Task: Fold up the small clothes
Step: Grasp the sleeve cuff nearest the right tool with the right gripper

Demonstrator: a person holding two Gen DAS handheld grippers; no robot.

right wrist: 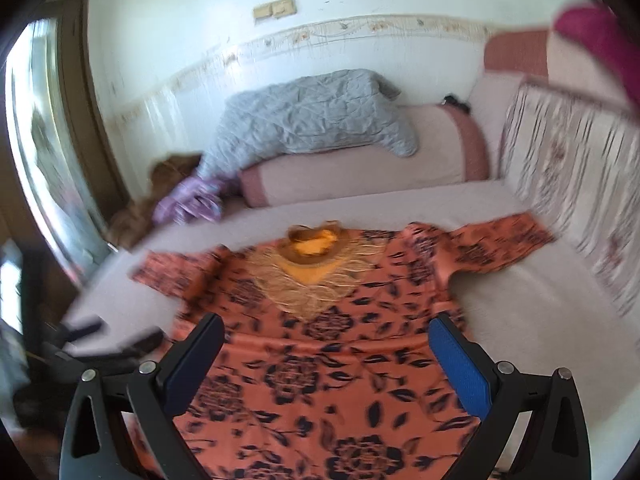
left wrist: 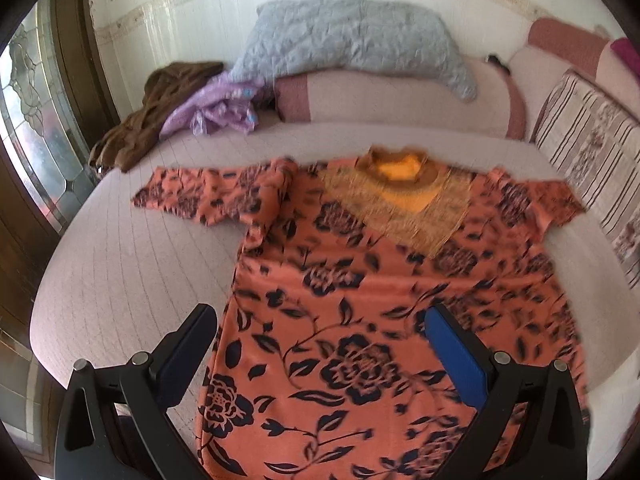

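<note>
Orange flowered shirt (left wrist: 360,300) spread flat, front up, on the bed (left wrist: 120,260), sleeves out to both sides, collar toward the grey quilt (left wrist: 352,40). Left tool (left wrist: 320,320) and right tool (right wrist: 326,334) both hover above the shirt's lower half, jaws wide apart, holding nothing.

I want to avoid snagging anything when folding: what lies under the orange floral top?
Under the orange floral top only the pale quilted mattress cover shows around its edges. Anything beneath the fabric itself is covered and cannot be seen.
</note>
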